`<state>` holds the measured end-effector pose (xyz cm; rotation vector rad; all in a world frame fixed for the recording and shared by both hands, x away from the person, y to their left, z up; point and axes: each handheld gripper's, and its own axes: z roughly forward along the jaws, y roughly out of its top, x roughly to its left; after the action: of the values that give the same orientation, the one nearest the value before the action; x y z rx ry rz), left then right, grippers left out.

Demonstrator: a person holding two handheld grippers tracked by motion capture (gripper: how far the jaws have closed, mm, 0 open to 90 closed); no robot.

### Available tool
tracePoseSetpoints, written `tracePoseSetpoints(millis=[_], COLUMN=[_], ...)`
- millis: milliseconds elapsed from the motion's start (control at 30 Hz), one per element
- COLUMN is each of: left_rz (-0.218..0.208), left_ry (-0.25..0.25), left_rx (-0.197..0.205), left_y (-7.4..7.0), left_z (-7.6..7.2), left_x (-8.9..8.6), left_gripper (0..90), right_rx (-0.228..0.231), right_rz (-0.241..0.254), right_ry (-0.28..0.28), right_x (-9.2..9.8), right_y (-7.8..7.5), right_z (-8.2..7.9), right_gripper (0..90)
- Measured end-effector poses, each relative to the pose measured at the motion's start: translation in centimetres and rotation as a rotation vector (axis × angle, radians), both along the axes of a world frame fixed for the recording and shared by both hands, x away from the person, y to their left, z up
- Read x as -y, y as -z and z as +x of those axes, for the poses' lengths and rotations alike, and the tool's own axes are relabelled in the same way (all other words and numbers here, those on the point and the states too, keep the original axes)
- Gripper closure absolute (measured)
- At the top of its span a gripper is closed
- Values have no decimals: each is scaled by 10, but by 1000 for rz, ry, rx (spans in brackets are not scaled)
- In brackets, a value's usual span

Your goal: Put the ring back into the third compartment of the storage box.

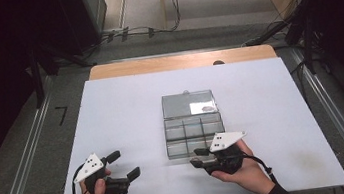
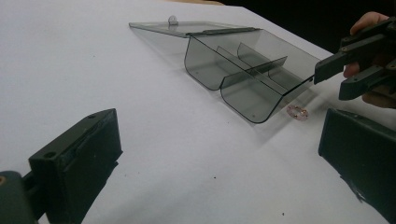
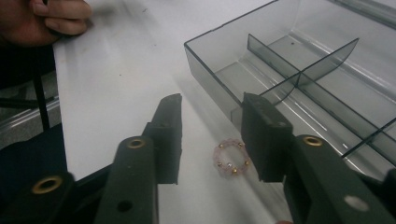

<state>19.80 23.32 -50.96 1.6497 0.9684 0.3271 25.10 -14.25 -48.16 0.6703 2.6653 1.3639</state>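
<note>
Bracelet (image 3: 230,160), small and beaded, lies on surface (image 3: 116,70) beside box (image 3: 299,74), between right gripper (image 3: 212,140) jaws, apart, not touching. Likely light, loose, slippery; pinch across beads. Left gripper (image 2: 219,154) open.

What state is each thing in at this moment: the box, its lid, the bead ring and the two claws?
Clear box: open, compartments look empty.
Lid: folded back flat on the white sheet.
Bead ring: lying flat on the sheet beside the box, between the right claw's jaws, not pressed.
Right claw: jaws open, either side of the ring.
Left claw: jaws wide open, holding nothing.
</note>
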Motion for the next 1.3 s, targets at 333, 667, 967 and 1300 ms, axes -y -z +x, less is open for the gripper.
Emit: tracePoseSetpoints(millis=[333, 667, 967, 1300], left_rz=[3, 1, 4, 5], left_ry=[1, 3, 5, 2], left_rx=[-1, 0, -3, -6], left_y=[0, 0, 0, 0], left_z=[0, 0, 0, 0], left_x=[1, 1, 1, 1], left_gripper=[0, 0, 0, 0], right_rx=[-3, 22, 47, 46], right_rz=[-43, -84, -125, -146], right_ry=[-6, -25, -13, -11], right_x=[-4, -8, -12, -12], right_y=[9, 18, 23, 29], right_z=[2, 1, 0, 2], right_gripper=[664, 727, 756, 782])
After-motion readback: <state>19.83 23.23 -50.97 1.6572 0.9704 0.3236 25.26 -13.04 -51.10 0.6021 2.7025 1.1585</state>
